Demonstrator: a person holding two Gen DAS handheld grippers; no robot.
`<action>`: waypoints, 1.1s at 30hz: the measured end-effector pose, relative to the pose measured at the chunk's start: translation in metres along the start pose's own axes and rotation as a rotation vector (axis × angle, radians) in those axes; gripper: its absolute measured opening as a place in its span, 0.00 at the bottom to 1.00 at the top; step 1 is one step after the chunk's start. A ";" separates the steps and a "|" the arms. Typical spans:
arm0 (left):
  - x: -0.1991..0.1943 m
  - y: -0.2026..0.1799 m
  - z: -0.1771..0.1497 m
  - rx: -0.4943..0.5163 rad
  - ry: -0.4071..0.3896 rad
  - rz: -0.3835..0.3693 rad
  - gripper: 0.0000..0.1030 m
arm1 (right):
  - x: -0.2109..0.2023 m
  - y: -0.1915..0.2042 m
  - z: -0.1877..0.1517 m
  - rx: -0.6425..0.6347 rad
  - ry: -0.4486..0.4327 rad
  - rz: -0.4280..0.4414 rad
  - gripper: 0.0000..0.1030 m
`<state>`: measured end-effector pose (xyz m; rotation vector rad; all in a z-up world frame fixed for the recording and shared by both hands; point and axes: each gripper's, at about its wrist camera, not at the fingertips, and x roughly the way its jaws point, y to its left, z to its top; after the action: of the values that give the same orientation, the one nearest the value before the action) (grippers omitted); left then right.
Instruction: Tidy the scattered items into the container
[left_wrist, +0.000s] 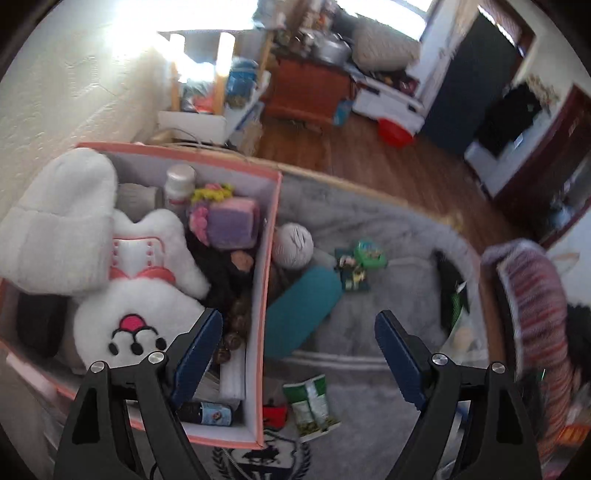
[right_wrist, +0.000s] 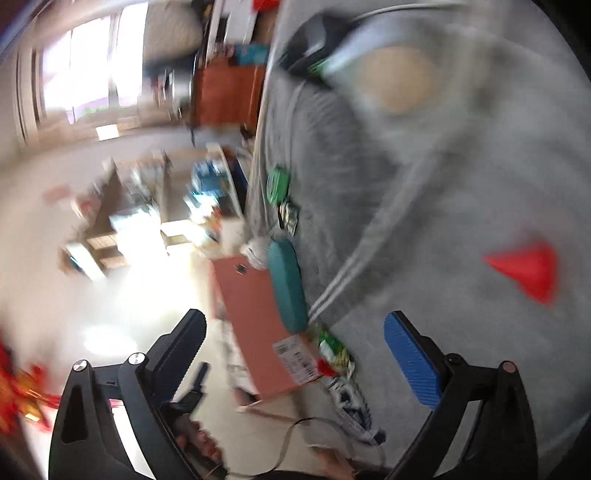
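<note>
- Both tongs gape with nothing between their pads: the left gripper (left_wrist: 299, 354) hangs over the pink box's (left_wrist: 269, 280) wall, the right gripper (right_wrist: 295, 354) over the grey blanket (right_wrist: 443, 206).
- Plush toys (left_wrist: 140, 273) already fill the box.
- Outside, against its wall, lie a teal case (left_wrist: 301, 314) and a green snack packet (left_wrist: 314, 406).

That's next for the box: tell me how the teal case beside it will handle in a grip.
The teal case looks smooth and rounded, so pads may slip. It seems rigid, unlikely to flop. Lying flat on the grey blanket, it probably won't roll.
</note>
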<state>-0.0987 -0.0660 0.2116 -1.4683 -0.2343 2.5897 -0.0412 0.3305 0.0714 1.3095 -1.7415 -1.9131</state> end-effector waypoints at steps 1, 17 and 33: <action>0.002 0.001 0.003 0.017 0.004 0.020 0.82 | 0.021 0.017 0.010 -0.036 0.010 -0.043 0.93; 0.010 0.076 0.023 -0.139 0.137 -0.138 0.82 | 0.274 0.127 0.093 -0.827 0.202 -0.917 0.58; -0.065 0.194 0.033 -0.425 -0.069 -0.045 0.82 | 0.234 0.362 -0.088 -0.933 0.123 -0.224 0.94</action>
<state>-0.1059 -0.2709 0.2415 -1.4673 -0.8621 2.6672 -0.2463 0.0152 0.2990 1.1996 -0.4800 -2.2435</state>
